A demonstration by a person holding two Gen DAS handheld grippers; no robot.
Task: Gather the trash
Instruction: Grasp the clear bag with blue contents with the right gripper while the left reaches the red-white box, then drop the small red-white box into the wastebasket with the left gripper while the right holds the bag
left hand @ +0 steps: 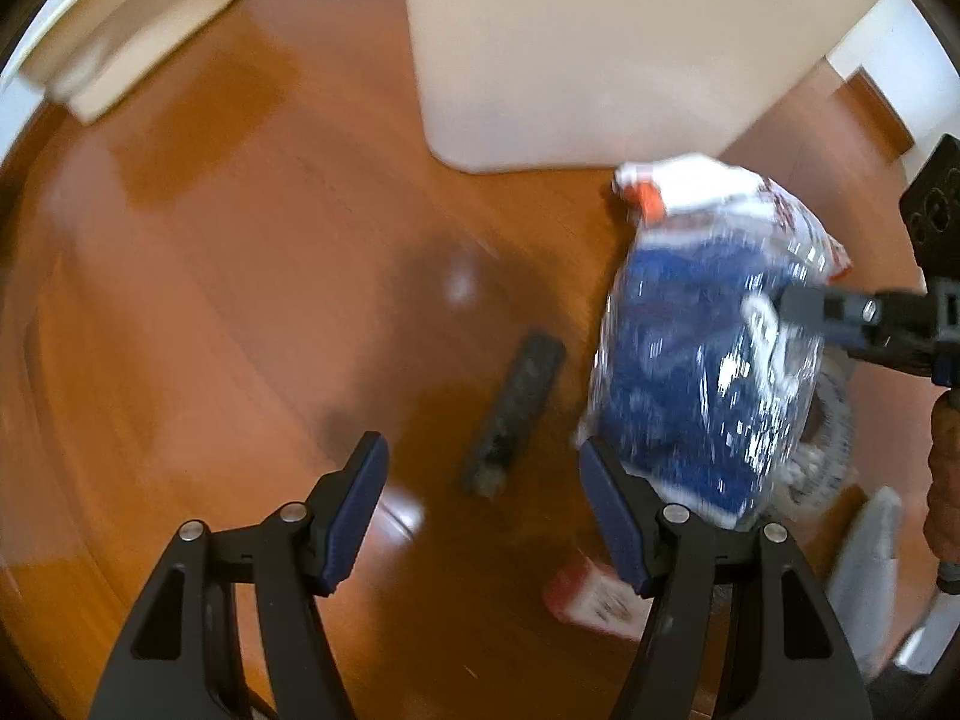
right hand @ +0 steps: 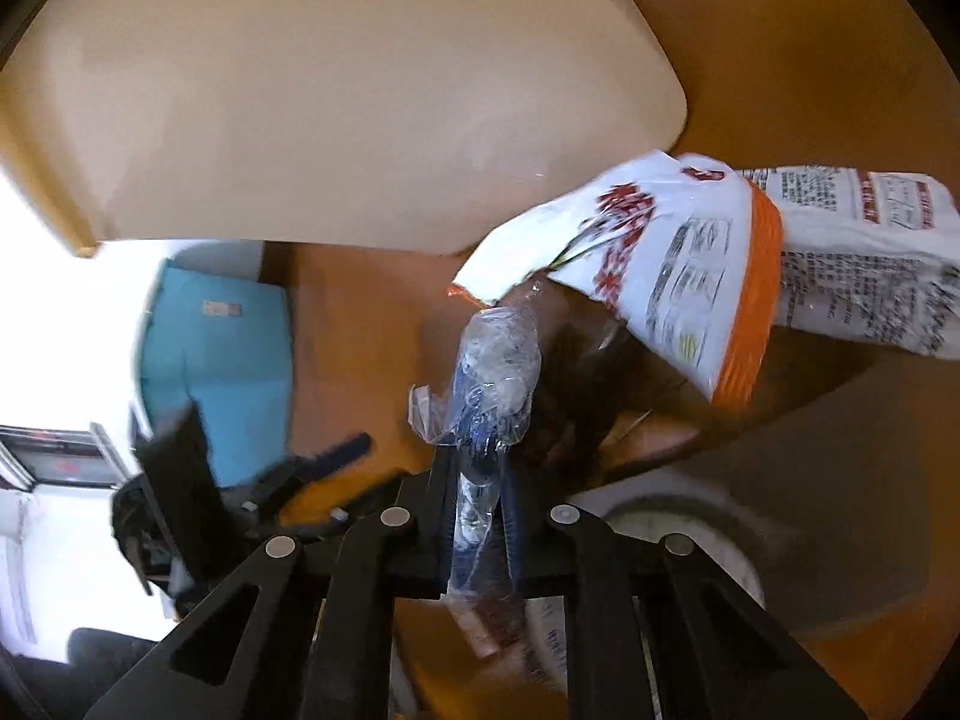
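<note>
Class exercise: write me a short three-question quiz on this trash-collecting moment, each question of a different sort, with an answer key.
1. True or false: the left tool is clamped on the dark rectangular remote-like bar on the wooden floor.
2. Which tool grips the crinkly blue-and-clear plastic bag? A) left B) right C) neither
3. Fill in: the white printed packet with an orange band lies near a large ____-coloured rounded panel.

Key:
1. False; its jaws stand open above the floor, with nothing between them.
2. B; the right tool pinches the bag's edge.
3. Cream.
</note>
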